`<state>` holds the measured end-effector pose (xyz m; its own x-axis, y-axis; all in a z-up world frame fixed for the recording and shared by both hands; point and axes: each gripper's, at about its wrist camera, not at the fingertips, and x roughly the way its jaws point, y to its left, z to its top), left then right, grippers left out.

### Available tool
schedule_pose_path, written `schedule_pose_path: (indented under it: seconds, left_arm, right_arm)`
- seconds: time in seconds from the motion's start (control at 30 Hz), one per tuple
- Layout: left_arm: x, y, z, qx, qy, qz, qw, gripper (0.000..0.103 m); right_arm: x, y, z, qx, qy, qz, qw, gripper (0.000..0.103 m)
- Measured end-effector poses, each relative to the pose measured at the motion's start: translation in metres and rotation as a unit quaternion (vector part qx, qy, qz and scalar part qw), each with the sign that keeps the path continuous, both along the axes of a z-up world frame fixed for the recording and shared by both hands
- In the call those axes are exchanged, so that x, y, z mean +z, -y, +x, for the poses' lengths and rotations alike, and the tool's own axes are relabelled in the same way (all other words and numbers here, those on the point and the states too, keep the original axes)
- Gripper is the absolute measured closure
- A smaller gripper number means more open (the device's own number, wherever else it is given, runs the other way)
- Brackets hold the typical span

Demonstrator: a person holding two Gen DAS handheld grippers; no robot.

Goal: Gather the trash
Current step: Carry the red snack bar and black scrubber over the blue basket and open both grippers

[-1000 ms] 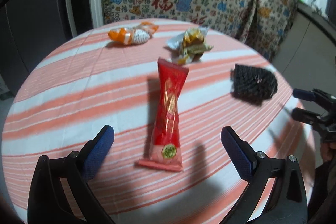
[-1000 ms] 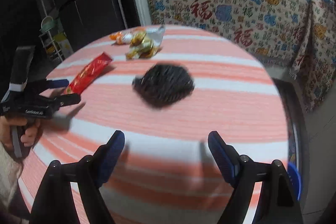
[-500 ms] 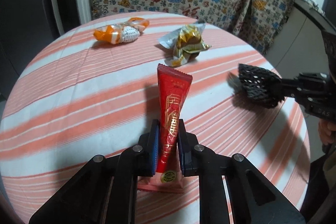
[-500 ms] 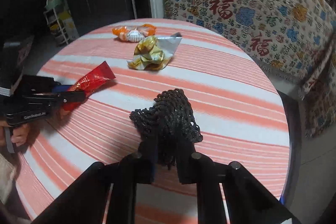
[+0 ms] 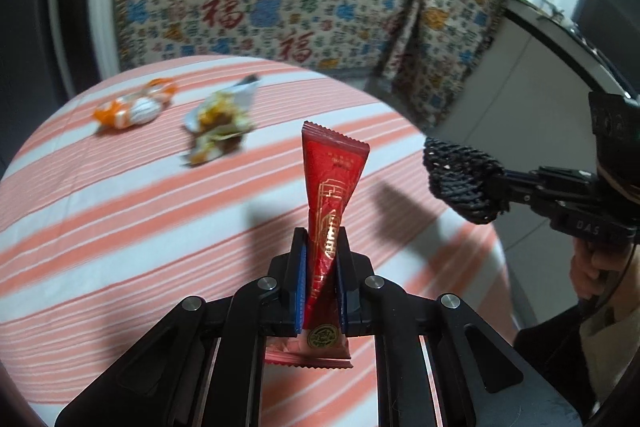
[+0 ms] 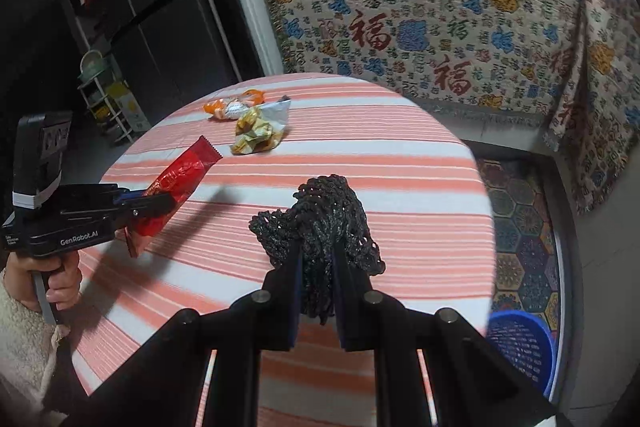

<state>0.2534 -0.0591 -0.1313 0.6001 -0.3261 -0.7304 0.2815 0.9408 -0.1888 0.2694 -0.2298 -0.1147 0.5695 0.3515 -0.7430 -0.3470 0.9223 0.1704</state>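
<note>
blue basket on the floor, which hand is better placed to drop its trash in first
Right, probably. The blue basket sits by the table on the right gripper's side, which is shut on the black net. The left gripper, holding the red wrapper, is farther across.

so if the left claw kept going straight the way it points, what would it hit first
Probably the bare striped tablecloth: the left claw, shut on the red wrapper, points down at it. The gold wrapper lies left of that line, though depth is unclear.

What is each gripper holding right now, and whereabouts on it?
The left gripper pinches the red snack wrapper near its lower end. The right gripper clamps the black foam net at its near edge.
</note>
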Motion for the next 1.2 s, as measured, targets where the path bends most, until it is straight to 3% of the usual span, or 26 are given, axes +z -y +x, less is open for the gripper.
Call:
schedule_pose_path:
  seconds: [0.3,0.63,0.9,1.2]
  left_arm:
    - [0.01,0.103,0.01,-0.077,-0.007,-0.021,0.9968,0.093]
    - [0.013,0.223,0.018,-0.143,-0.012,-0.025,0.9894,0.093]
    - [-0.026,0.3,0.024,-0.156,-0.049,-0.019,0.9863,0.093]
    - [-0.078,0.338,0.038,-0.147,-0.075,-0.028,0.9859,0.093]
  right_arm:
    - [0.011,0.085,-0.028,-0.07,0.009,0.003,0.997,0.089]
    - [-0.001,0.195,-0.063,-0.182,-0.008,0.005,0.983,0.089]
    - [-0.038,0.263,-0.077,-0.253,-0.052,0.028,0.966,0.089]
    - [-0.082,0.296,-0.07,-0.279,-0.064,0.028,0.958,0.089]
